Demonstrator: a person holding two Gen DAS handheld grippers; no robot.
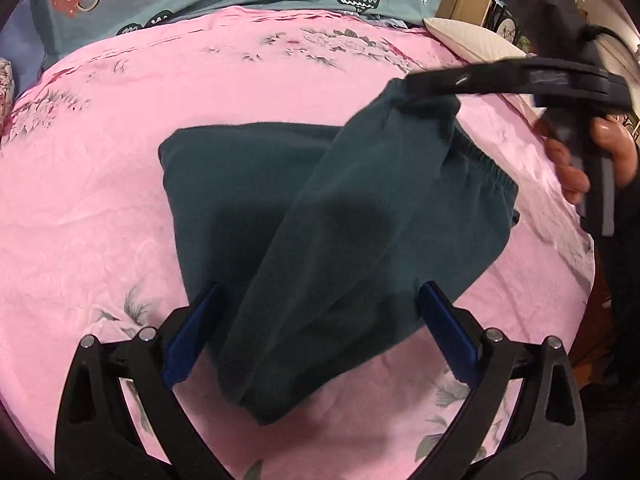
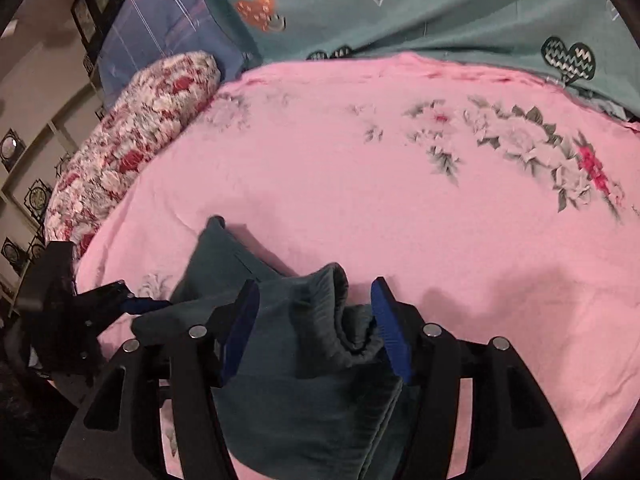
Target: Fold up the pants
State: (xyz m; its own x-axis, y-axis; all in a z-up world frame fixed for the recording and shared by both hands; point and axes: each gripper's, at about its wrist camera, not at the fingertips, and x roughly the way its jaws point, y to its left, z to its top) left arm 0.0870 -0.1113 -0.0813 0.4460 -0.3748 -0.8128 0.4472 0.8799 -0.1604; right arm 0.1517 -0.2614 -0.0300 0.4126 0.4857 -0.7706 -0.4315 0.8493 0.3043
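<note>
We are handling soft, limp pants [image 1: 320, 200] on the bed [image 1: 100, 200]; both the left gripper [image 1: 316, 320] and right gripper [image 2: 316, 320] are standing open, pads clear, so grasp the ribbed cuff [image 2: 340, 320].

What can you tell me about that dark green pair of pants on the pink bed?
The pants are dark teal-green, of soft, fleece-like cloth, with a gathered elastic waistband and a ribbed cuff. They lie partly folded on the pink flowered sheet, one leg doubled back diagonally over the rest. The leg passes between the open fingers of the left gripper, and the cuff end bunches between the open fingers of the right gripper. Neither visibly pinches the cloth.
</note>
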